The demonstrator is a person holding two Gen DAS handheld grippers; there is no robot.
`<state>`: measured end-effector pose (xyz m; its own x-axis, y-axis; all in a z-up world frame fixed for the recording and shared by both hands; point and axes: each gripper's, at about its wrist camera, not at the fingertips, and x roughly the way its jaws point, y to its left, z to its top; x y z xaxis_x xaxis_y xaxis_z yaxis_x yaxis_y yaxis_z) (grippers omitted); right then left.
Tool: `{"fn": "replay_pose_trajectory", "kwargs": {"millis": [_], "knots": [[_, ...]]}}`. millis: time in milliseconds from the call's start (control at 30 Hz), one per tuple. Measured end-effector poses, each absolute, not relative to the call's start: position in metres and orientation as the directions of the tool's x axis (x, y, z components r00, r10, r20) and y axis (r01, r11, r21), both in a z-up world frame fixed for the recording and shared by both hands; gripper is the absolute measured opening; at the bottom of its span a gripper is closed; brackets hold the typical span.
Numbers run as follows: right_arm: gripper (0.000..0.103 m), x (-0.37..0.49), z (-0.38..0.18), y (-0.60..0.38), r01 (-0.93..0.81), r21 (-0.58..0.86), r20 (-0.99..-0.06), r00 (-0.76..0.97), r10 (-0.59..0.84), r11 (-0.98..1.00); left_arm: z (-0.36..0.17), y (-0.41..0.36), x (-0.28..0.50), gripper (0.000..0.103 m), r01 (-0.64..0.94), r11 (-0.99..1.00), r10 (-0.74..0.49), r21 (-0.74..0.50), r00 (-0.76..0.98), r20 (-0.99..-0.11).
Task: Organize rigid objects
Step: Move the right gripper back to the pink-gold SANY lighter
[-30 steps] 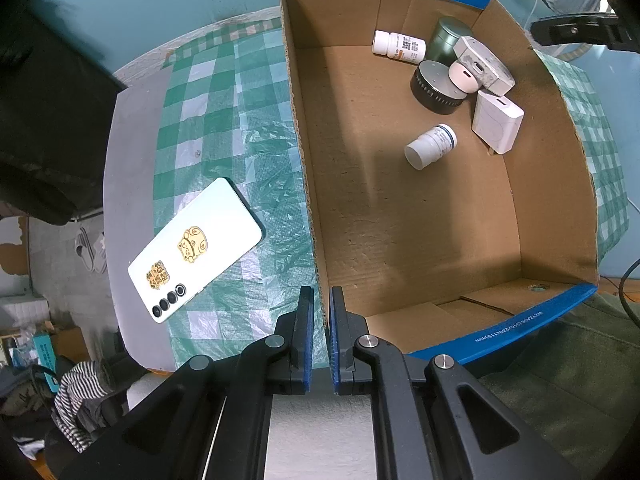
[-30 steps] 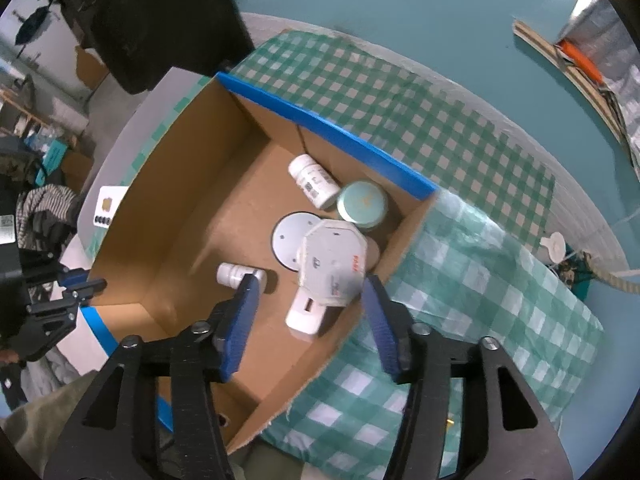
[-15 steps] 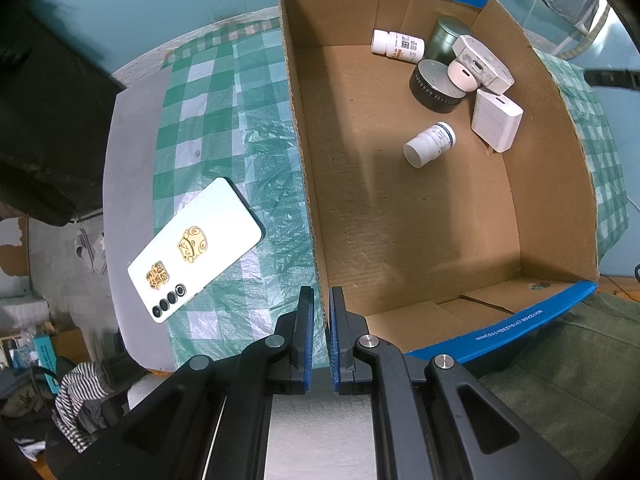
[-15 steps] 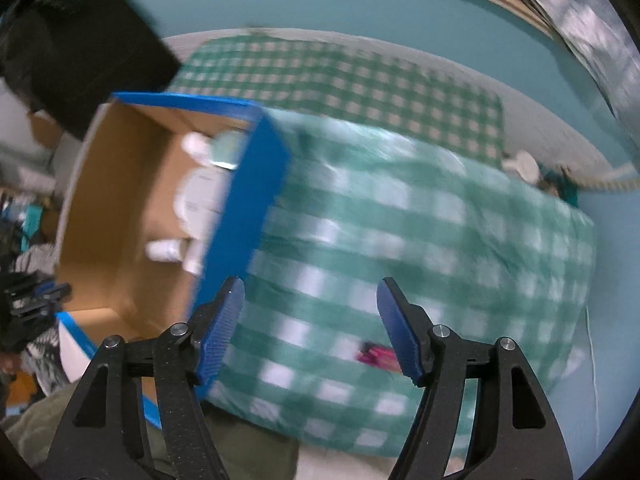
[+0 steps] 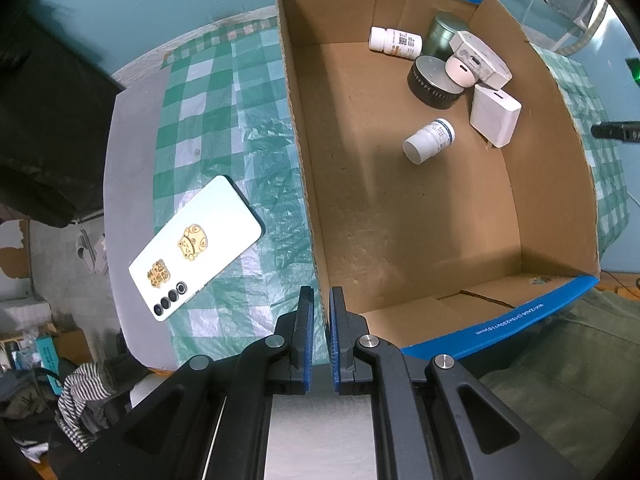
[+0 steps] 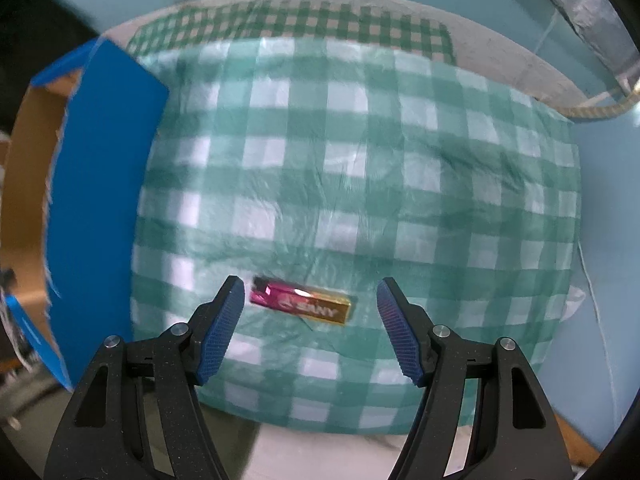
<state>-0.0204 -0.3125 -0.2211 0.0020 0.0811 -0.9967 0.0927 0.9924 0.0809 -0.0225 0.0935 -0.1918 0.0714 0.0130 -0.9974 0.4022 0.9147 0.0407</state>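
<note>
An open cardboard box [image 5: 296, 128] with blue edges stands on a green checked cloth. Inside lie two white bottles [image 5: 428, 142], a dark round tin [image 5: 434, 80], a green can [image 5: 446, 34] and white devices [image 5: 494, 114]. My left gripper [image 5: 320, 300] is shut on the box's near left wall. A white phone [image 5: 196, 248] with gold stickers lies left of the box. In the right wrist view a shiny pink-and-gold bar [image 6: 300, 306] lies on the cloth. My right gripper [image 6: 310, 282] hangs open over it, a finger on either side, pads clear of it.
The box's blue outer wall [image 6: 104, 184] rises just left of the bar. The checked cloth [image 6: 360, 160] spreads beyond the bar to the table's rounded far edge. A dark shape [image 5: 48, 128] and floor clutter sit left of the table.
My right gripper swung from above the box's contents to the cloth right of the box, sank toward the bar, and its jaws widened. The left gripper and box stayed still.
</note>
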Motion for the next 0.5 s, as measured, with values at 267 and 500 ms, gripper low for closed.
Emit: {"fn": "replay_pose_trajectory", "kwargs": {"millis": [267, 500], "knots": [[0.070, -0.030, -0.252, -0.287, -0.138, 0.051, -0.998, -0.035, 0.047, 0.989, -0.191, 0.093, -0.024, 0.007, 0.404, 0.913, 0.017, 0.045, 0.072, -0.997], [0.069, -0.034, -0.277, -0.264, -0.352, -0.016, -0.996, -0.073, -0.044, 0.936, -0.189, 0.093, -0.026, 0.007, 0.396, 0.917, 0.020, 0.048, 0.074, -0.997]]}}
